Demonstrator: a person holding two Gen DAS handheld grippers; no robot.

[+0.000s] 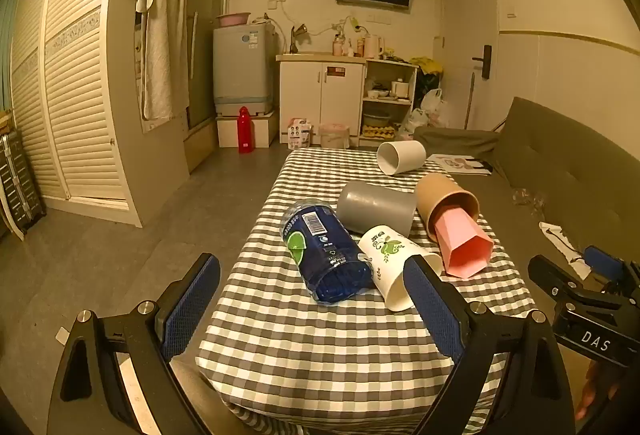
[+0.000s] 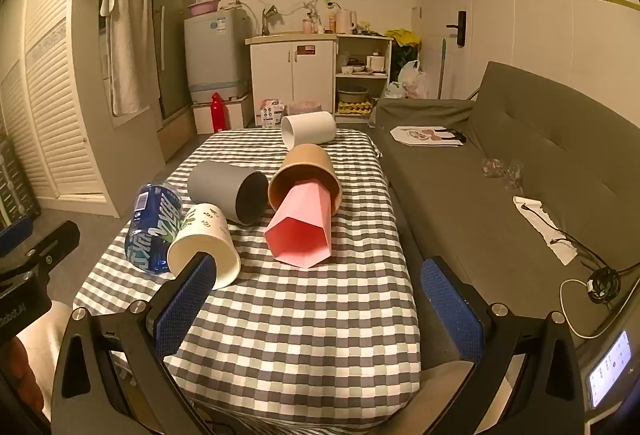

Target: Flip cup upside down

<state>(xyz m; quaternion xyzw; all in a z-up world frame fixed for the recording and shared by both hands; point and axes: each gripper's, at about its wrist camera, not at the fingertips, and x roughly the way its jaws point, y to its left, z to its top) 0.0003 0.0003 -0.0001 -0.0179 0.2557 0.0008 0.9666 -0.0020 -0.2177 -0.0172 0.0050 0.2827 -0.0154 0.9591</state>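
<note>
Several cups lie on their sides on the checkered tablecloth (image 1: 320,347) (image 2: 312,323). A white leaf-print cup (image 1: 396,267) (image 2: 204,247) lies nearest, beside a blue bottle (image 1: 326,253) (image 2: 154,227). Behind are a grey cup (image 1: 376,211) (image 2: 228,191), a pink faceted cup (image 1: 464,241) (image 2: 302,231) nested in a brown cup (image 1: 444,201) (image 2: 306,171), and a plain white cup (image 1: 400,157) (image 2: 308,129) at the far end. My left gripper (image 1: 316,275) is open and empty, short of the bottle and leaf cup. My right gripper (image 2: 320,283) is open and empty, near the table's front.
A grey sofa (image 1: 568,171) (image 2: 520,163) runs along the table's right side with papers and a cable on it. Bare floor (image 1: 120,235) lies to the left. Kitchen cabinets (image 1: 320,95) and a washing machine (image 2: 216,55) stand at the back.
</note>
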